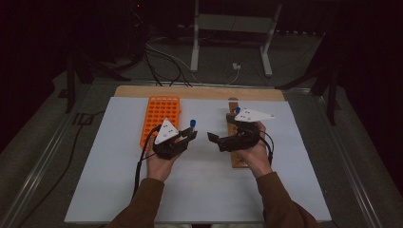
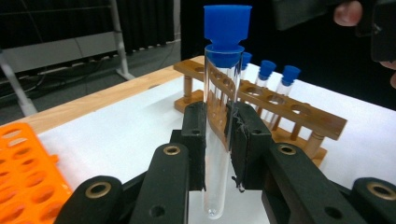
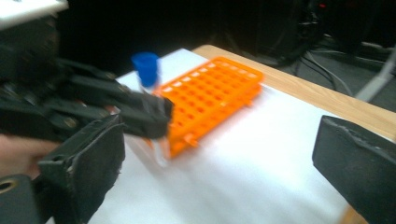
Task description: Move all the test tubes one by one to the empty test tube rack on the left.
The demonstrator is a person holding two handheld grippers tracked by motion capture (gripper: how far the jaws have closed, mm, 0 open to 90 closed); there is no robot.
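Note:
A clear test tube (image 2: 218,88) with a blue cap stands upright between the pads of my left gripper (image 2: 218,140), which is shut on its middle. In the high view my left gripper (image 1: 191,134) holds the tube (image 1: 193,124) just right of the orange rack (image 1: 160,116). My right gripper (image 1: 212,137) faces it from the right, a short gap away, jaws apart. The right gripper view shows my right gripper (image 3: 224,158) open with nothing between its pads, the left gripper (image 3: 140,112) and its tube (image 3: 145,70) beyond.
A wooden tube rack (image 2: 285,100) holding several blue-capped tubes (image 2: 267,70) stands behind the held tube, under my right hand (image 1: 254,154). The orange rack (image 3: 210,93) has several empty holes. A white mat (image 1: 119,166) covers the table; cables and a stand lie beyond.

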